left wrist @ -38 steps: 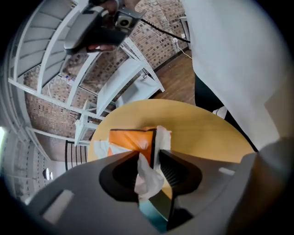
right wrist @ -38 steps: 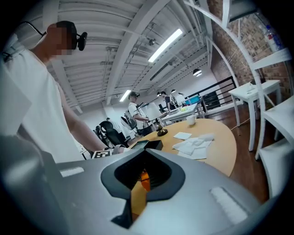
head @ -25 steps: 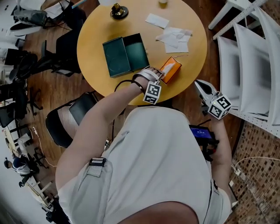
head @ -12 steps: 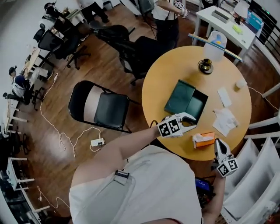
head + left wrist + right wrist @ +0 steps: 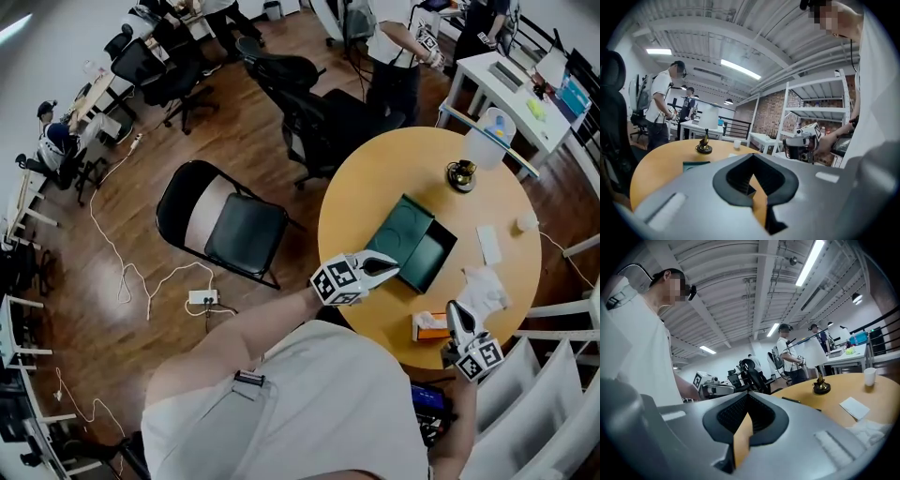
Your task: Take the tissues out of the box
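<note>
The orange tissue box [image 5: 430, 326] lies near the table's front edge with white tissue showing at its opening. Loose pulled tissues [image 5: 484, 289] are piled beyond it. My left gripper [image 5: 393, 263] is raised over the table edge beside the green box [image 5: 413, 245]. Its jaws have just been closing and now stand shut with nothing between them. In the left gripper view, my left gripper [image 5: 753, 178] points across the table. My right gripper [image 5: 453, 310] hovers right of the tissue box, shut and empty. The right gripper view shows my right gripper [image 5: 745, 427] aimed level over the tabletop.
On the round yellow table [image 5: 361, 202] stand a small dark ornament [image 5: 459, 175], a white cup [image 5: 528, 223], a flat paper [image 5: 489, 244] and a water bottle [image 5: 488, 137]. A folding chair [image 5: 225, 225] stands left. White shelving [image 5: 553, 394] is at the right. People stand beyond.
My left gripper left the tissue box, rose and rolled, and its jaws shut empty. My right gripper moved in beside the box. The head view swung wide over the room.
</note>
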`<state>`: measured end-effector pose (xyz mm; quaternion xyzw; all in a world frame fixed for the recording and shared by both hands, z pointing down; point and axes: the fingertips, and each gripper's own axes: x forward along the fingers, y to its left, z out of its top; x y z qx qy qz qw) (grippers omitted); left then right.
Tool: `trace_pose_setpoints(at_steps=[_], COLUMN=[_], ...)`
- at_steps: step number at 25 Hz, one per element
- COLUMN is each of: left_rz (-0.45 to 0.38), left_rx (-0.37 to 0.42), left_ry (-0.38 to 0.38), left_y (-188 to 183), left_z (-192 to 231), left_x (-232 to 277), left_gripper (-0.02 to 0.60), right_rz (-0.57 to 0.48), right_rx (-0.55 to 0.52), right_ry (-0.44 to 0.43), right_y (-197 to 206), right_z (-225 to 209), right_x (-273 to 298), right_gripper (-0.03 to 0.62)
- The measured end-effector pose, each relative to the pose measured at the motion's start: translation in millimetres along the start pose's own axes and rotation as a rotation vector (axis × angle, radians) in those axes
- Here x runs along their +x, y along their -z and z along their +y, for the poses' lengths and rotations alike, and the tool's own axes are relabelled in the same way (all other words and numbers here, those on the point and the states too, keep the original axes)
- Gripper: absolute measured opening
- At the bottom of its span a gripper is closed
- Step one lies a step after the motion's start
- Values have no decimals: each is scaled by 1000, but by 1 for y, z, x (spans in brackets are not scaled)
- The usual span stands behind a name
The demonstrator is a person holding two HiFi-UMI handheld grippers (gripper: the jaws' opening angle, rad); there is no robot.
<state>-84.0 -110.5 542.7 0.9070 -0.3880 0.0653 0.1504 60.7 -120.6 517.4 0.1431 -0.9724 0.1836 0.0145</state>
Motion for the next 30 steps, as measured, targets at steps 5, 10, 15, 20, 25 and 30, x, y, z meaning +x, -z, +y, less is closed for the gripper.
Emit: trace_pose_setpoints(at_steps=[5, 10, 15, 20, 25, 30], left_rz=[-8, -8, -13, -7, -5, -8], left_rx=[-13, -21, -1, -4, -1, 2], left_ry=[-36, -35, -16, 2, 15, 8], left_y=[0, 5, -3, -2, -4, -4], left_z=[12, 9, 5, 1, 0, 6], left_x=[-10, -9, -5, 2, 4, 5], left_gripper=[0, 0, 0, 0, 0, 0], right_rz=[17, 33, 39, 35, 32, 30], right_rx=[-31, -35, -52, -47, -51, -49], right_ry=[-2, 2, 5, 9, 16, 23], right_y=[0, 8, 5, 7, 5, 7], right_z=[0, 3, 3, 3, 3, -2], right_x=[5, 4, 5, 5, 7, 8], right_gripper=[-2, -2, -2, -2, -2, -2])
